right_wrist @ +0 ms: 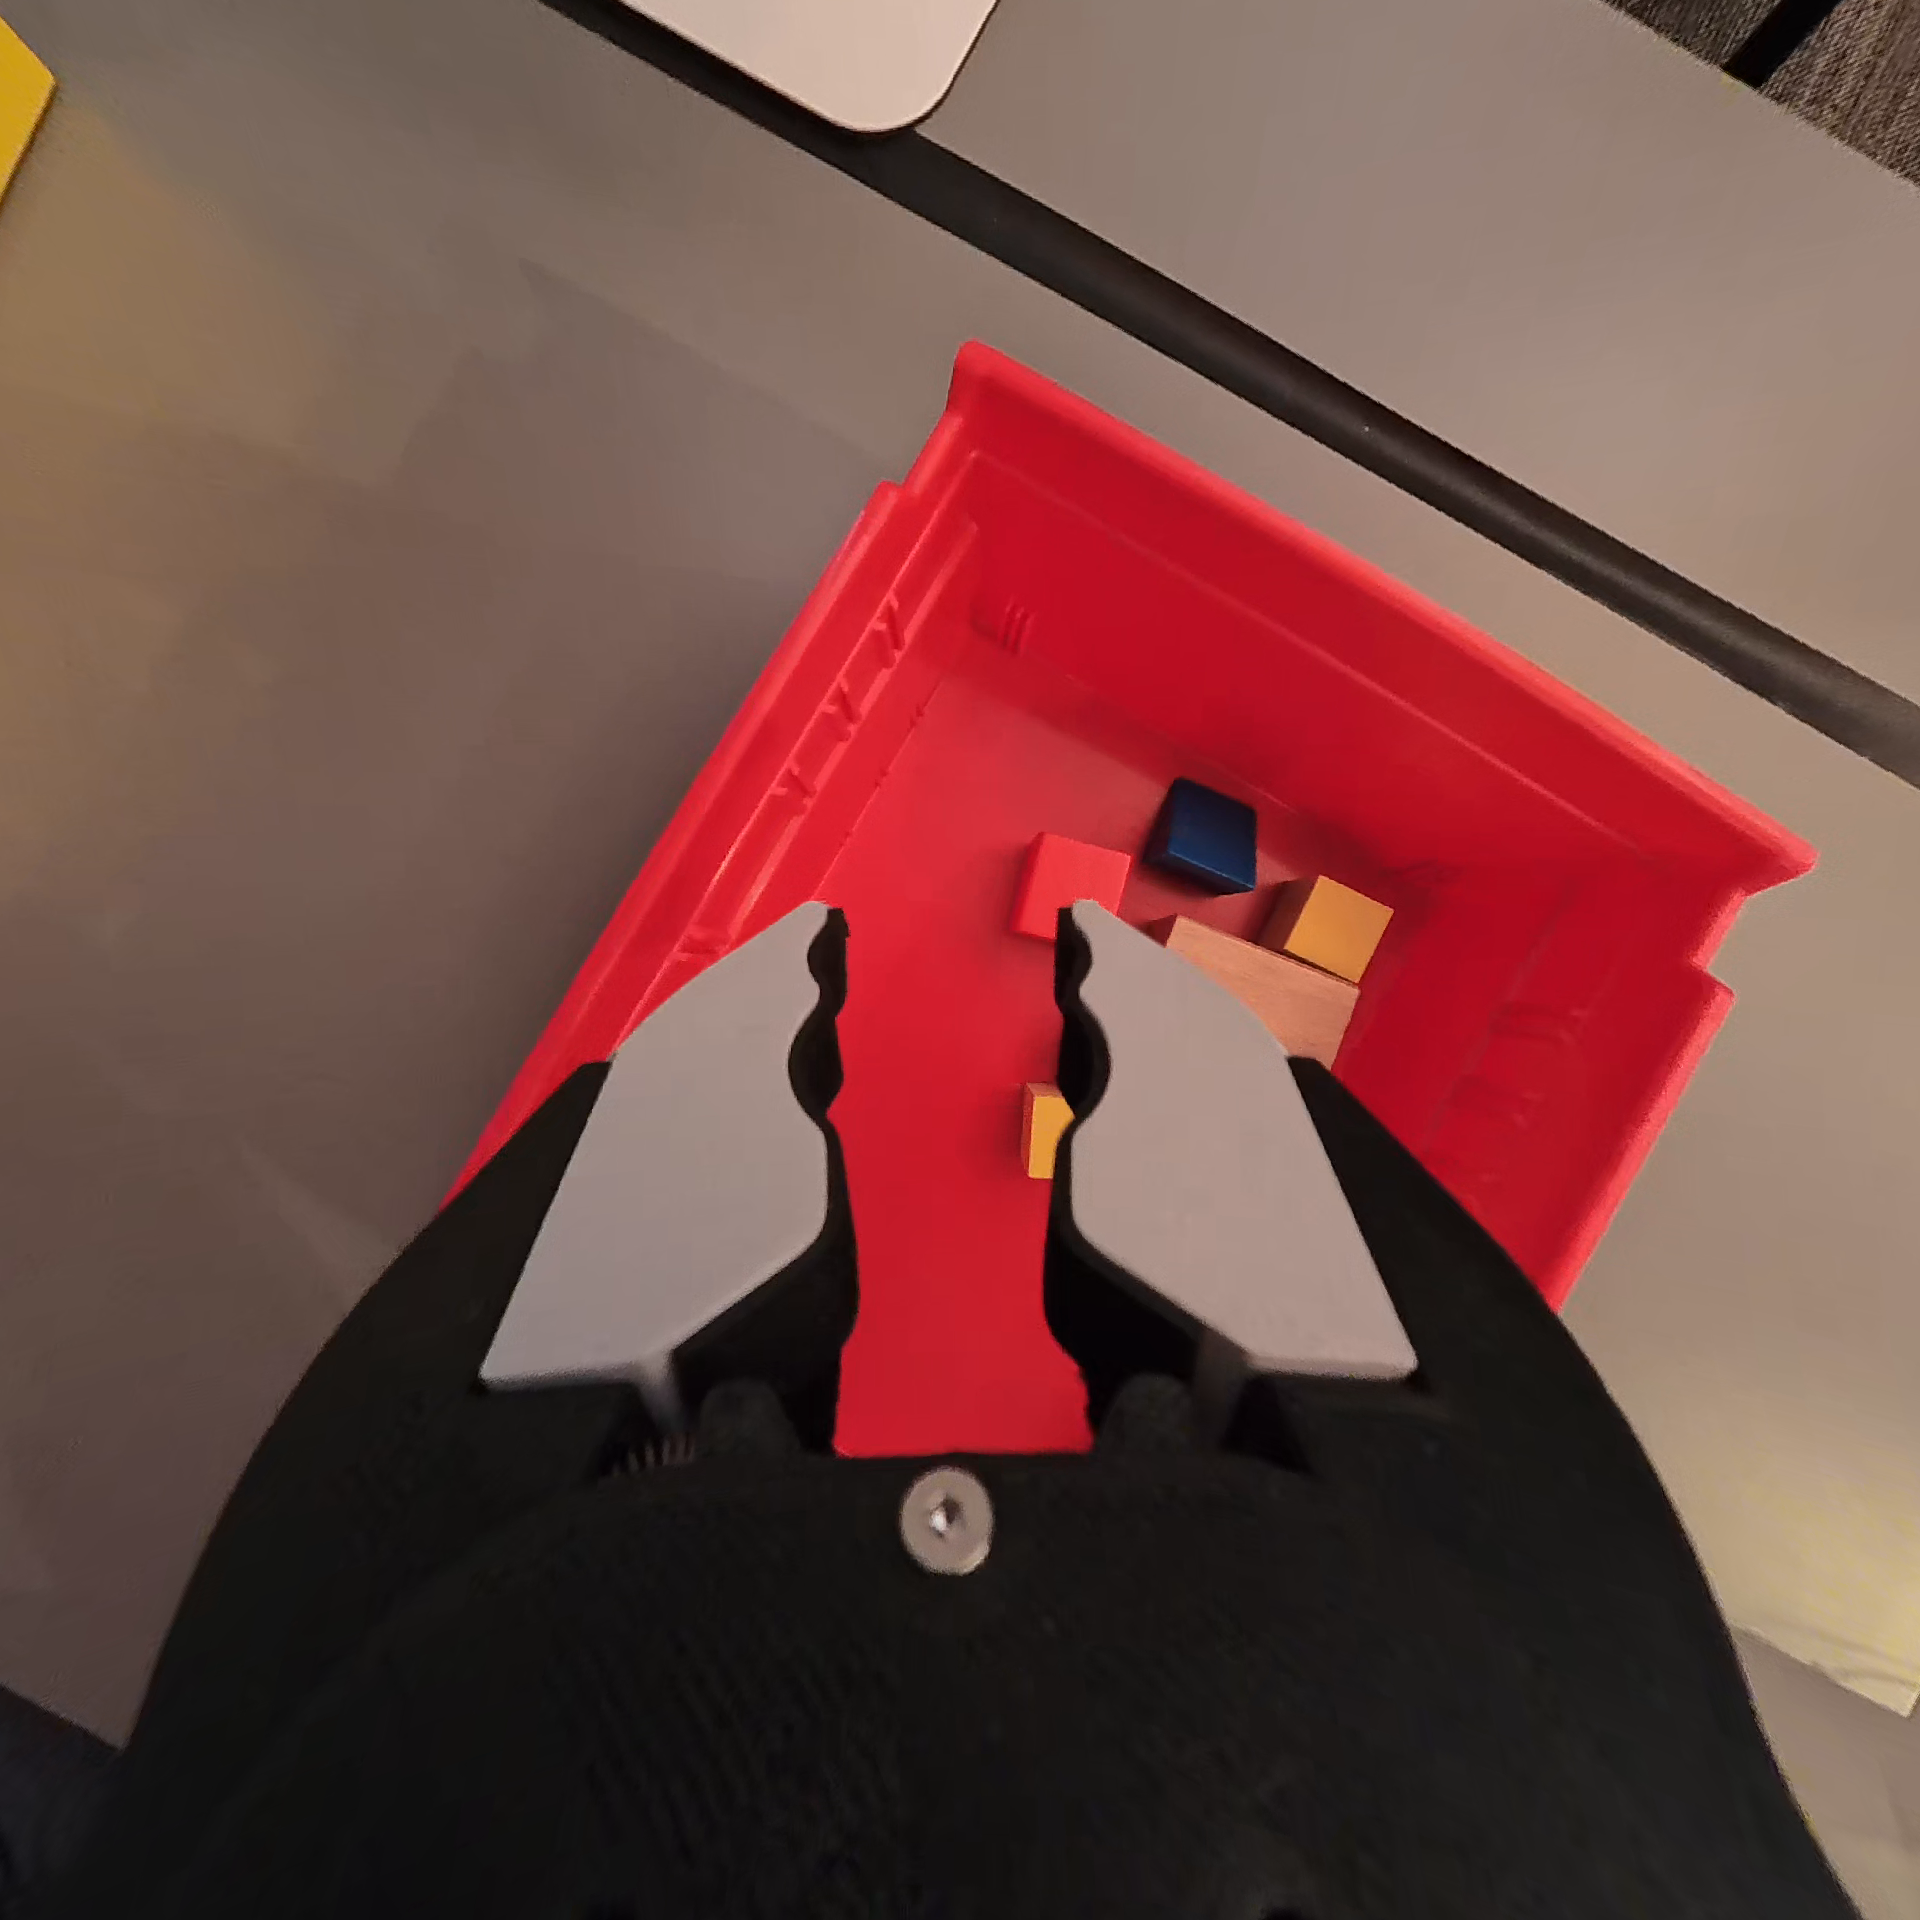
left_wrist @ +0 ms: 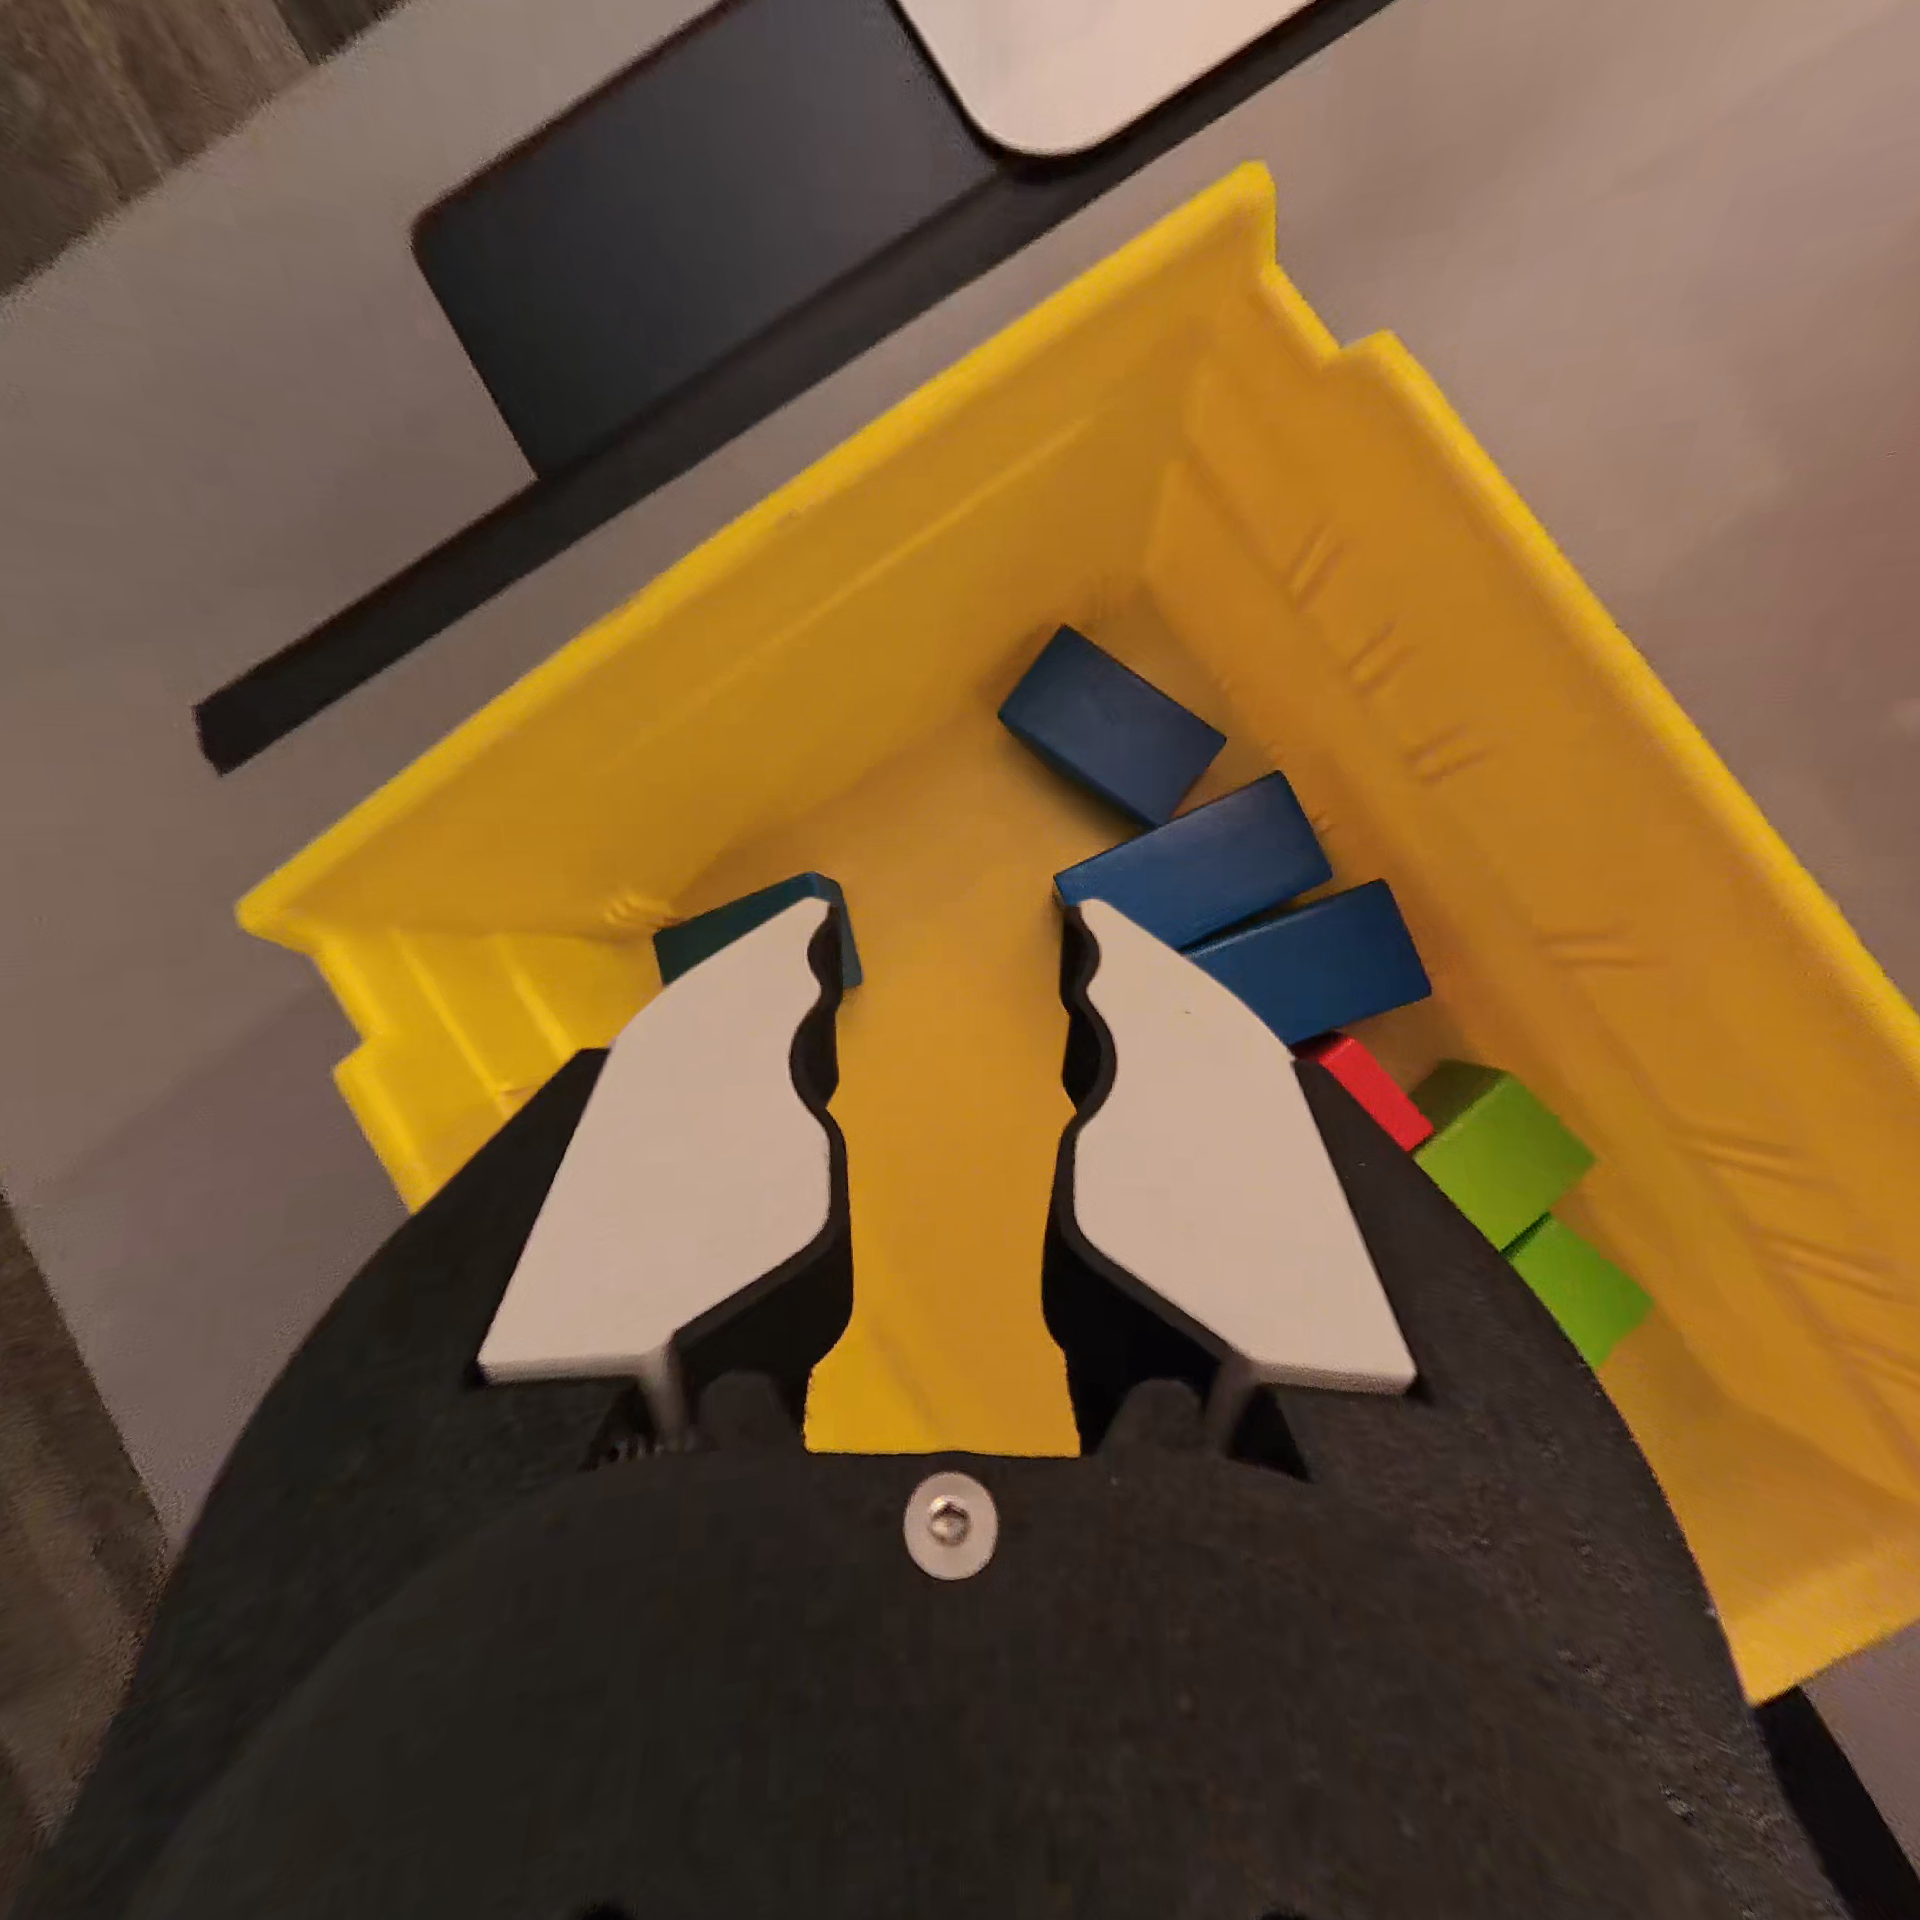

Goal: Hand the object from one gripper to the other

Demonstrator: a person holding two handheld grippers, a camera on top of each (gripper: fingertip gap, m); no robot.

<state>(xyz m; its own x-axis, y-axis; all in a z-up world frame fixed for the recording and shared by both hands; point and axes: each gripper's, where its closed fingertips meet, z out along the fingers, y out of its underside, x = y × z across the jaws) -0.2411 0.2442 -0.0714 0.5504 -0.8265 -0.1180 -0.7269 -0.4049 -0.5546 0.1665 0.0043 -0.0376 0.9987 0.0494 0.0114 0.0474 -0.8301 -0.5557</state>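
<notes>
My left gripper [left_wrist: 948, 914] is open and empty, hovering above the inside of a yellow bin [left_wrist: 935, 665]. The bin holds several blue blocks [left_wrist: 1112, 722], a teal block [left_wrist: 774, 899] partly hidden behind the left finger, a red block [left_wrist: 1366, 1086] and two green blocks [left_wrist: 1501, 1143] on the right. My right gripper [right_wrist: 948, 914] is open and empty above a red bin [right_wrist: 1351, 665]. That bin holds a red cube [right_wrist: 1070, 878], a blue block [right_wrist: 1205, 836], an orange cube [right_wrist: 1335, 925], a brown wooden block [right_wrist: 1283, 997] and a small orange block [right_wrist: 1044, 1127].
Both bins stand on a grey table [right_wrist: 364, 520]. A black strip [right_wrist: 1351, 426] runs across it, with a pale rounded slab [right_wrist: 831, 52] beyond. In the left wrist view a dark flat panel [left_wrist: 675, 260] lies behind the yellow bin. A yellow corner [right_wrist: 16, 114] shows at far left.
</notes>
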